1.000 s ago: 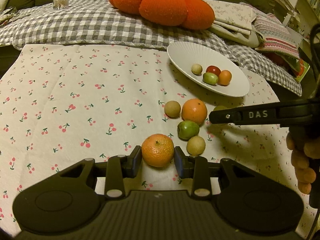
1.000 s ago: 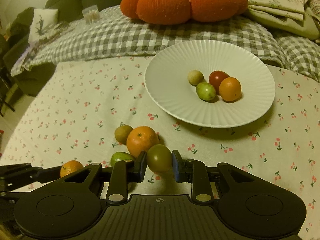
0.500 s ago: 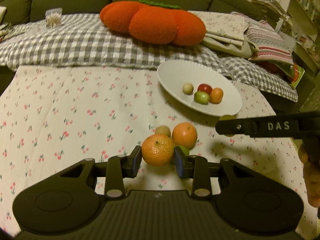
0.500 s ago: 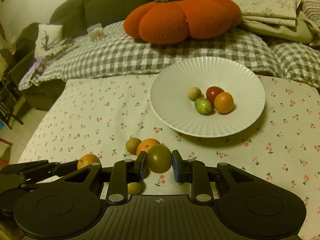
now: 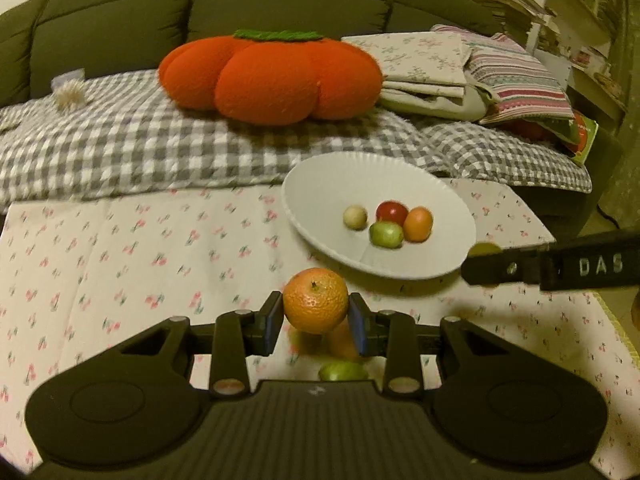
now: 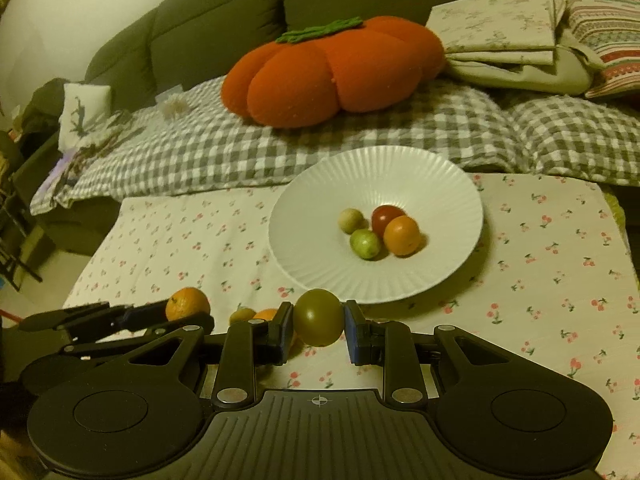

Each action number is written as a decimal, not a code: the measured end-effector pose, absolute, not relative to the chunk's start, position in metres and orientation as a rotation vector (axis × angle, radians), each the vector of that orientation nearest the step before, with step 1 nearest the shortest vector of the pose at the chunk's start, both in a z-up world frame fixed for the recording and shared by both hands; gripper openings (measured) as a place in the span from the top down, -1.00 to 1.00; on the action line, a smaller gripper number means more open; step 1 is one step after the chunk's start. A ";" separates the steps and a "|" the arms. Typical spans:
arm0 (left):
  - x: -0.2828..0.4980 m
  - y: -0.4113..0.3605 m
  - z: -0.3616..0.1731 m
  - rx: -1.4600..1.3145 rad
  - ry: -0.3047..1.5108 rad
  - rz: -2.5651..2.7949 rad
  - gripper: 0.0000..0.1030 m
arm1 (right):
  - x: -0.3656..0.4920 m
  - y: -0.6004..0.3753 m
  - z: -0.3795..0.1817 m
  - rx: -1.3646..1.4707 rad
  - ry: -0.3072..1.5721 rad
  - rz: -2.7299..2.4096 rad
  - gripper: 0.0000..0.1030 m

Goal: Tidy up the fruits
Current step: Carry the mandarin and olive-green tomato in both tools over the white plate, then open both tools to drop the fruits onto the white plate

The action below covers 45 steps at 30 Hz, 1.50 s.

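My left gripper (image 5: 316, 316) is shut on a mandarin orange (image 5: 316, 300) and holds it above the cherry-print tablecloth, short of the white ribbed plate (image 5: 320, 184). My right gripper (image 6: 318, 326) is shut on an olive-green fruit (image 6: 319, 316), held in the air before the plate (image 6: 304, 208). The plate holds several small fruits: a pale one (image 6: 351, 220), a red one (image 6: 385, 215), a green one (image 6: 365, 243) and an orange one (image 6: 402, 235). The right gripper shows at the right of the left wrist view (image 5: 476, 268); the left gripper with its mandarin shows at the left of the right wrist view (image 6: 176, 312).
Loose fruits lie on the cloth under the grippers: a green one (image 5: 342, 371), an orange (image 6: 266, 314) and a brownish one (image 6: 242, 314). A sofa with a checked blanket (image 5: 120, 140), a pumpkin cushion (image 5: 272, 78) and folded linens (image 5: 432, 68) stands behind the table.
Both grippers have lifted their fruits off the cloth and risen, moving toward the plate. The fruits left on the table now sit lower in both views.
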<state>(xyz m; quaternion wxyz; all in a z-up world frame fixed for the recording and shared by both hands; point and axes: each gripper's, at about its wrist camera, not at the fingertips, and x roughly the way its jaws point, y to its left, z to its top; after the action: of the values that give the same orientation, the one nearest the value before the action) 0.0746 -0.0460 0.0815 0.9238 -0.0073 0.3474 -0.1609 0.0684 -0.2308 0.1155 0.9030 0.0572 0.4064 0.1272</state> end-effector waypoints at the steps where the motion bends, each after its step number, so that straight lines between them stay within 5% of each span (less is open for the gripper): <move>1: 0.078 -0.050 0.083 -0.013 0.706 -0.339 0.36 | 0.069 -0.232 0.115 0.120 0.840 0.258 0.52; 34: 0.143 -0.105 0.052 0.105 0.657 -0.410 0.31 | 0.123 -0.262 0.080 0.113 0.837 0.137 0.51; 39: 0.141 -0.104 0.056 0.110 0.638 -0.402 -0.19 | 0.124 -0.263 0.081 0.135 0.830 0.133 0.43; 45: 0.137 -0.103 0.062 0.118 0.635 -0.392 -0.19 | 0.122 -0.269 0.086 0.166 0.812 0.118 0.29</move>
<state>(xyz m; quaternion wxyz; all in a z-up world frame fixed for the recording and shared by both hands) 0.1366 -0.1028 0.0623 0.9294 0.0577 0.3100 -0.1915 0.1221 -0.2690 0.0863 0.9137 0.0805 0.3942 0.0573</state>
